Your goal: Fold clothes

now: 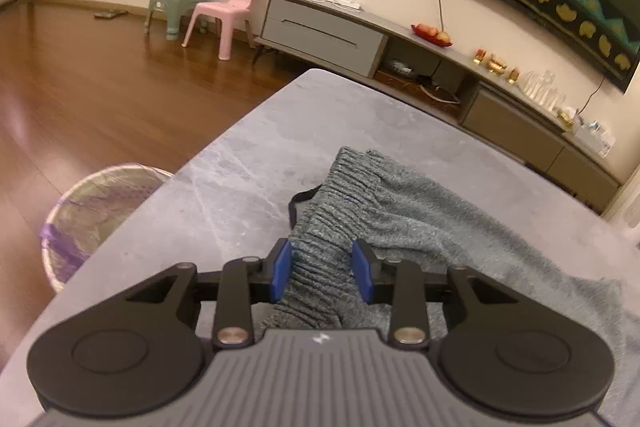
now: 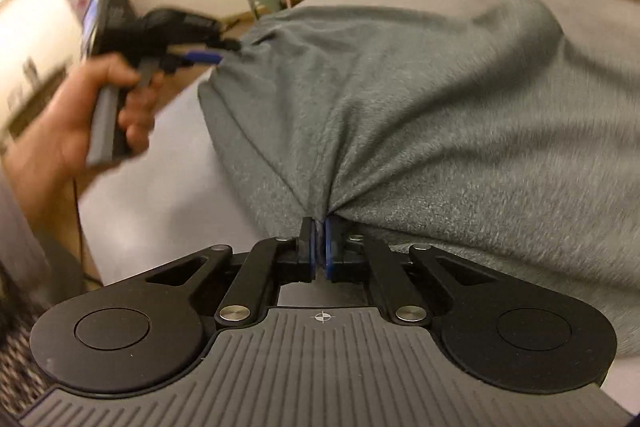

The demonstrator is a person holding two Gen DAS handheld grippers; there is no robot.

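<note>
Grey marl knit, soft and slightly fuzzy, makes up the garment (image 1: 420, 211) I am working on; it lies spread over the grey stone-patterned tabletop (image 1: 224, 179), reaching from the near edge toward the far right side. One end is a band of close ribbing (image 1: 332, 227), gathered into tight vertical ridges, and a thin black cord (image 1: 298, 201) loops out from beside it onto the bare surface. Away from the ribbing the cloth is smoother and falls in broad, shallow folds.

My left gripper (image 1: 322, 269) sits low over the ribbed band near the table's near edge. Its blue pads (image 1: 282, 269) stand partly apart with the ribbing running between them; the left pad lies against the knit, the right one seems just clear of it, so I do not see a firm pinch. In the right wrist view, that same tool (image 2: 208, 57) is blurred, held in my left hand (image 2: 88, 115) at the cloth's far left corner.

My right gripper (image 2: 320, 243) has its jaws drawn almost together on a small pinch of the fabric (image 2: 400, 107). Creases fan out from that point, and the cloth rises from it in a rounded hump across the tabletop (image 2: 160, 187).

Beyond the table's left edge stands a waste basket (image 1: 92, 219) with a purple liner.
</note>
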